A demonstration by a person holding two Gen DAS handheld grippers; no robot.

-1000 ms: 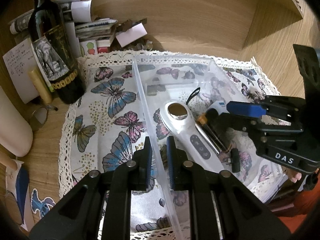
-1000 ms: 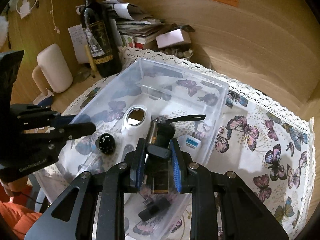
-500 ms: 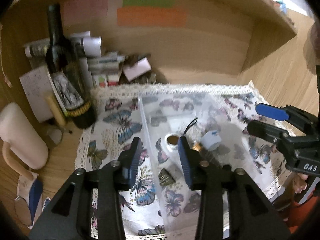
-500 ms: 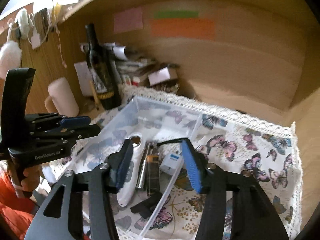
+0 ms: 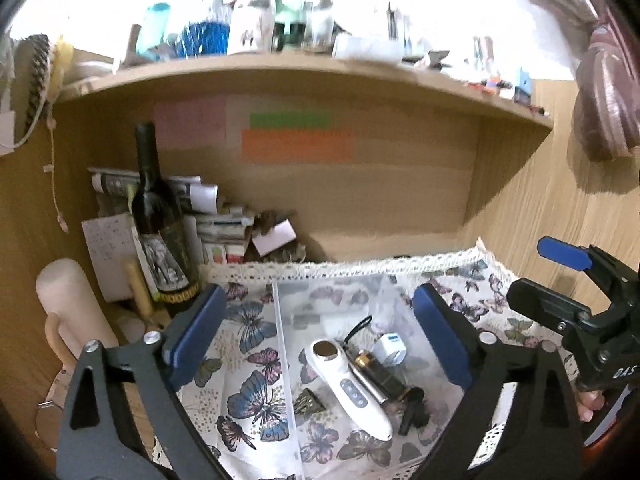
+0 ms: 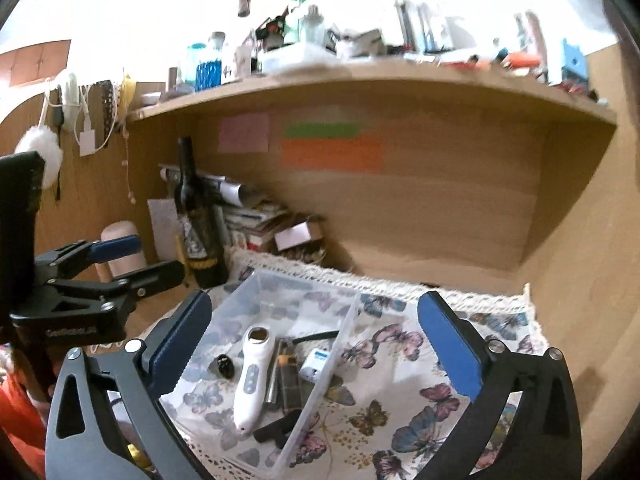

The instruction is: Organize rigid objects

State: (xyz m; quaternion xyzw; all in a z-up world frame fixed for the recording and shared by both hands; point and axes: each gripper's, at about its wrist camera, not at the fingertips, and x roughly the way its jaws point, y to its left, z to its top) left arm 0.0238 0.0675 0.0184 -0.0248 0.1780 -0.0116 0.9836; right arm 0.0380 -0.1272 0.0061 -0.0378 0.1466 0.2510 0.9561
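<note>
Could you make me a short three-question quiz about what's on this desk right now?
1. True or false: the left hand-held gripper is clamped on the white handheld device.
2. Where does the small white charger cube lie?
A. on the butterfly cloth outside the box
B. inside the clear plastic box
C. on the shelf above
3. Fill in: the tall dark object standing left of the cloth is a wine ____.

Key
1. False: both it and the right hand-held gripper are open and hold nothing.
2. B: it lies in the box near the white handheld device.
3. bottle: the wine bottle stands upright at the cloth's back left corner.
</note>
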